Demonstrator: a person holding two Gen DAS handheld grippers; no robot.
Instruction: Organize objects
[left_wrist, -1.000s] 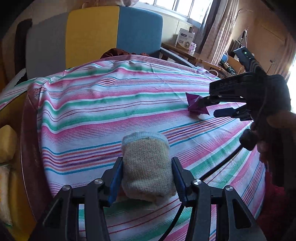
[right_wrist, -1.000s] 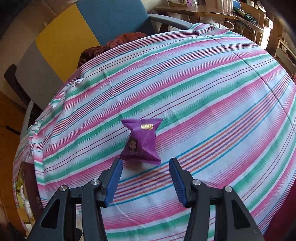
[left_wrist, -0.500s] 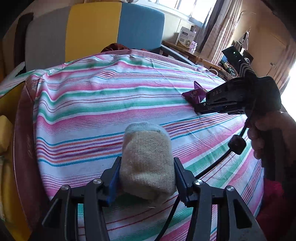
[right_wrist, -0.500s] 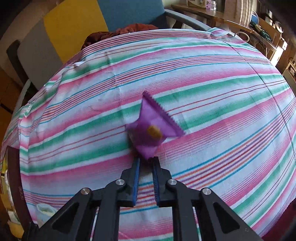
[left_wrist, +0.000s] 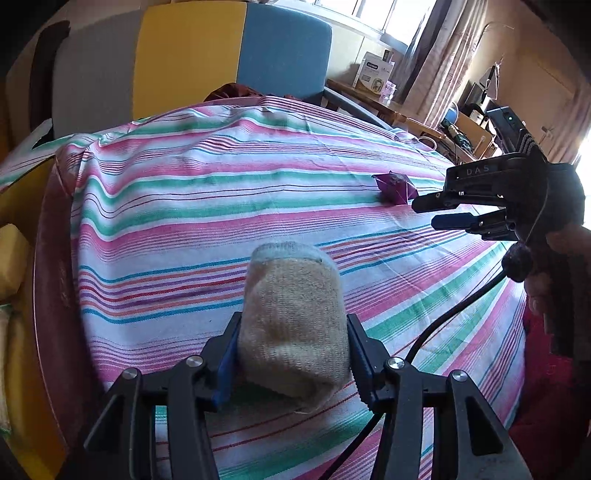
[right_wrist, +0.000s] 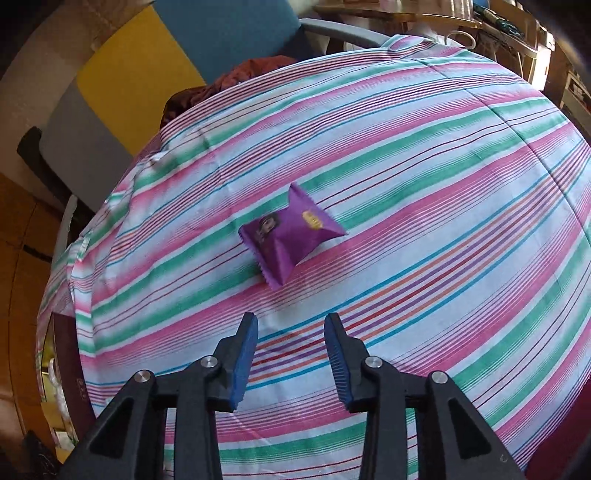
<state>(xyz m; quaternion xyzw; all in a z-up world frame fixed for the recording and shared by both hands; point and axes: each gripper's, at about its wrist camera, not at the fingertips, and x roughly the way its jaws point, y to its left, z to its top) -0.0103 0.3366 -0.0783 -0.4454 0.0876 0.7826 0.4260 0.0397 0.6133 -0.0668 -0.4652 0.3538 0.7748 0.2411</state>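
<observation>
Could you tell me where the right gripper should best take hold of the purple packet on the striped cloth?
Probably the near crimped end of the packet, which points at the right gripper. It lies flat, so come low from this side; the opening fingers stand short of it, nothing between them.

Rolled sock (left_wrist: 295, 317) at the near edge of the tablecloth (left_wrist: 221, 206), snack packet (right_wrist: 290, 234) lying farther off to its right, armchair (left_wrist: 192, 62) behind the table, box (left_wrist: 373, 74) on the far right shelf
</observation>
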